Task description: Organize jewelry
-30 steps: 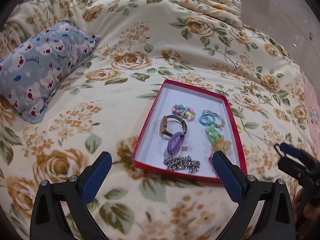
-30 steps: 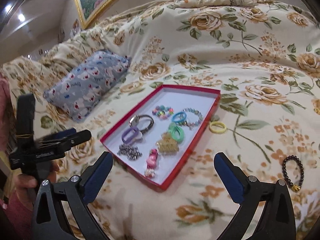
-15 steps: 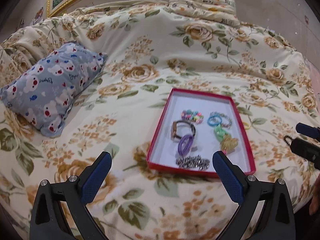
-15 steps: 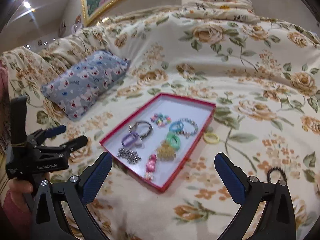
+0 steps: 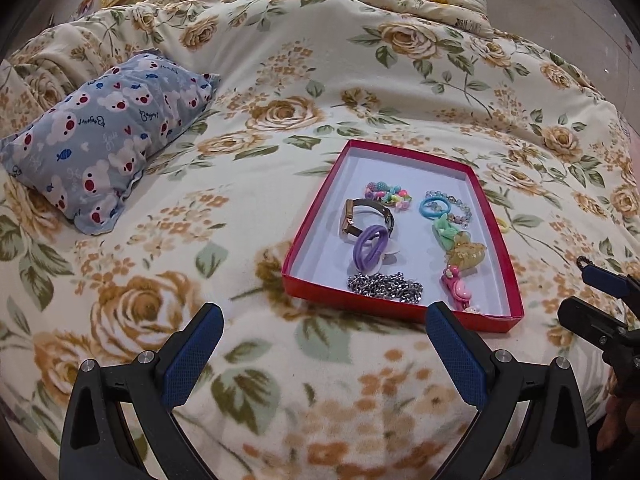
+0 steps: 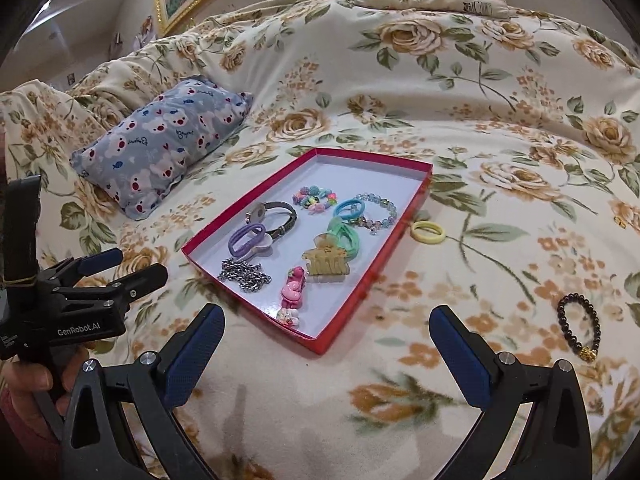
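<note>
We hold two grippers, the left gripper [image 5: 322,350] and right gripper [image 6: 326,352], fingers spread wide, empty, low in frame. One red tray [image 6: 362,290] sits mid-frame holding about nine pieces. Two lie outside on the bedspread [image 6: 500,128]: one yellow ring [image 6: 427,232] beside the tray, one black bracelet [image 6: 579,327] lower right. Compared with a second ago, both views have pulled back.
</note>
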Available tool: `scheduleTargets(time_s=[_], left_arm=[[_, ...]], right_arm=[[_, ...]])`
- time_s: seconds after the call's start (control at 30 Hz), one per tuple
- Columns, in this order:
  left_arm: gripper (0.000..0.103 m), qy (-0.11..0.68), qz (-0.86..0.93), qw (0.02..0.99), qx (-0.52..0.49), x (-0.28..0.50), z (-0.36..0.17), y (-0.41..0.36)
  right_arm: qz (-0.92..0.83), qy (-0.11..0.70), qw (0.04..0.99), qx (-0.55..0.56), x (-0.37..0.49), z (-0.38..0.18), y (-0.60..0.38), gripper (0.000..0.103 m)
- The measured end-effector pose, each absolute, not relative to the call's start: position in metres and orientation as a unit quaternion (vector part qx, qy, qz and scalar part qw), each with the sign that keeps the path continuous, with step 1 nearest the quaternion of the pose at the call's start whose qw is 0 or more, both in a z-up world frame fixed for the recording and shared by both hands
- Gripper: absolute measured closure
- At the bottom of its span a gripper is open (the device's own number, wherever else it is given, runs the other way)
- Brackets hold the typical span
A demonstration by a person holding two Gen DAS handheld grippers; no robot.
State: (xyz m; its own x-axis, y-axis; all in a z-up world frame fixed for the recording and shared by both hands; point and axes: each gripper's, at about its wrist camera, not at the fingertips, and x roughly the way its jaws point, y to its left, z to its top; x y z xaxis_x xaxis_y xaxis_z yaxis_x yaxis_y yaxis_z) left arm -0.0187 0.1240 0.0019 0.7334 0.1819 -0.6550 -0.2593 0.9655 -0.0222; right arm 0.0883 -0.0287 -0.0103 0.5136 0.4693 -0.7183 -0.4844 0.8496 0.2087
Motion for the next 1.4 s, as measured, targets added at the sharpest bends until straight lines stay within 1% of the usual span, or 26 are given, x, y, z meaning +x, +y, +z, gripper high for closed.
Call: scheduleTargets(time_s=[0.47,1.4], left_arm=[[0.001,0.325,0.126,0.937,-0.03,-0.036,0.002,0.11],[0.001,0.319,0.12,0.94,-0.037,-0.048,0.005,0.113]], right_arm=[[0.287,0.382,0.878,-0.008,0.082,-0.005,-0.029,0.0],[0.287,0.369,0.884,-0.024,0.076,0.006,-0.023,0.0]])
